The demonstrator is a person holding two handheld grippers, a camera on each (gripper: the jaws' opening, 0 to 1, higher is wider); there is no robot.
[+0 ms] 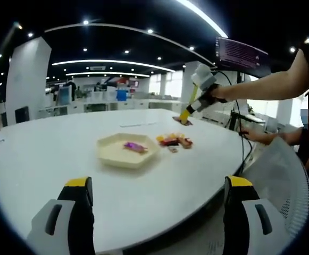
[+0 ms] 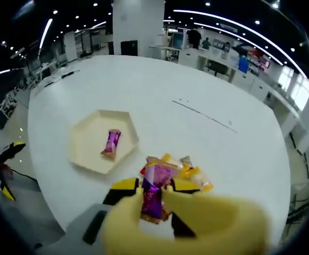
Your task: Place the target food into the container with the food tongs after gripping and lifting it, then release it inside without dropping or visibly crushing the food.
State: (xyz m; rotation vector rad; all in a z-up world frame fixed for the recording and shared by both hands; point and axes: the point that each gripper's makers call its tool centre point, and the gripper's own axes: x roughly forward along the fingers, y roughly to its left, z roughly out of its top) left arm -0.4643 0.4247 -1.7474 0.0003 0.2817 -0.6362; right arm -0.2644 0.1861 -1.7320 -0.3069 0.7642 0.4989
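Yellow tongs fill the bottom of my right gripper view, pinching a purple candy at their tips; my right gripper squeezes the tongs so the wrapper hangs uncrushed. Big white table spreads behind. Cream hexagon tray, centre left, already holds one purple candy. Leftover sweets pile sits just right of the tray, under the lifted one. My left gripper hangs wide, idle, at the table edge, bottom of its view.
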